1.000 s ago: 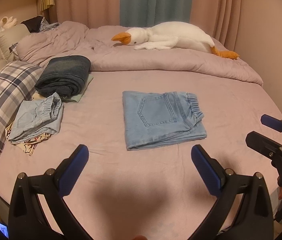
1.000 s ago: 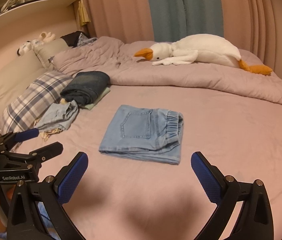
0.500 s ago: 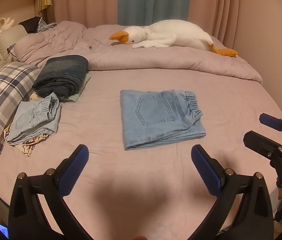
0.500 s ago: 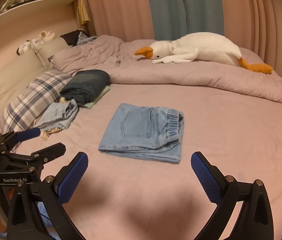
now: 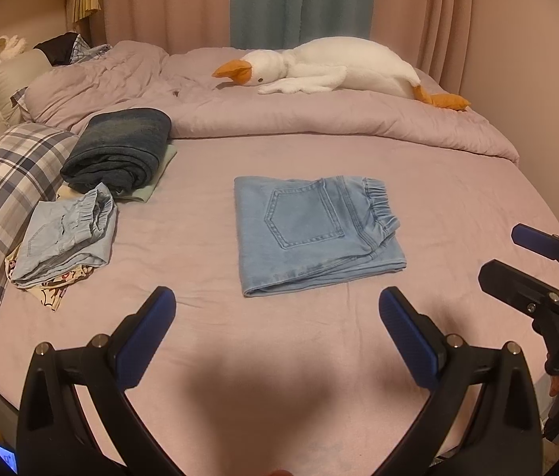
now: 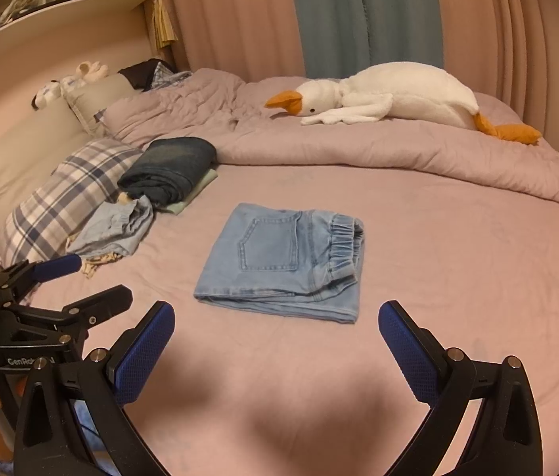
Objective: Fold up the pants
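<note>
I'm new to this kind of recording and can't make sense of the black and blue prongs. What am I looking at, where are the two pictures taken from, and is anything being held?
No robot here: a person holds a hand-held gripper in each hand, with a fisheye camera on each looking out along its two blue-padded fingers. One picture looks out from the left gripper, the other from the right gripper; each also catches the other at its edge. Both have jaws wide open and hold nothing. On the pink bed lie folded light blue jeans, a stack of folded clothes, a plaid pillow and a plush goose.
</note>
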Motion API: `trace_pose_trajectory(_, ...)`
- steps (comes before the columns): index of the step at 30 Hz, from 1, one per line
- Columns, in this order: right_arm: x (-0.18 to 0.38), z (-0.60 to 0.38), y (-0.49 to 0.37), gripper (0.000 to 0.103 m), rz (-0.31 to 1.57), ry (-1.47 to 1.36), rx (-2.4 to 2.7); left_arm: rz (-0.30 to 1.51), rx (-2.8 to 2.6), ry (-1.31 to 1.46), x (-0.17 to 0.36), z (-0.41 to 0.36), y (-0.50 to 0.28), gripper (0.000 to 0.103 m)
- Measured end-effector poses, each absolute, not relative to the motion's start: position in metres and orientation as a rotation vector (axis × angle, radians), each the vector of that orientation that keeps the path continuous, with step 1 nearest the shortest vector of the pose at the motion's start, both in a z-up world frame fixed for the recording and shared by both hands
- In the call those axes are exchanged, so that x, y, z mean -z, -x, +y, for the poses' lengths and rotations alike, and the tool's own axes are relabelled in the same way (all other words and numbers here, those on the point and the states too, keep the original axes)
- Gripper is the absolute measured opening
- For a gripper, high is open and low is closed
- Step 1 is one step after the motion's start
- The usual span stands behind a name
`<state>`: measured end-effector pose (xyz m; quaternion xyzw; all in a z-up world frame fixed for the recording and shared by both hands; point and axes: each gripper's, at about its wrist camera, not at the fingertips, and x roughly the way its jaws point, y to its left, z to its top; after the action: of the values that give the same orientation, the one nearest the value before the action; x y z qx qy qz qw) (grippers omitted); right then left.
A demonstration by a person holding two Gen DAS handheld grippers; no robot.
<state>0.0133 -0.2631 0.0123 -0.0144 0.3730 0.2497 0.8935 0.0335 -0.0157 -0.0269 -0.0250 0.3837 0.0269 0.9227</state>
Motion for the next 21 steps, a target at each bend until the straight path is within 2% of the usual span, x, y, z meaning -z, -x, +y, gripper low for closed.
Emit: trace_pose_trajectory(21, -0.0123, -0.2623, -0.013, 0.102, 0.773, 0.029, -0.519, 0.787, -0.057, 0.051, 0.027, -0.0178, -0.0337, 0.102)
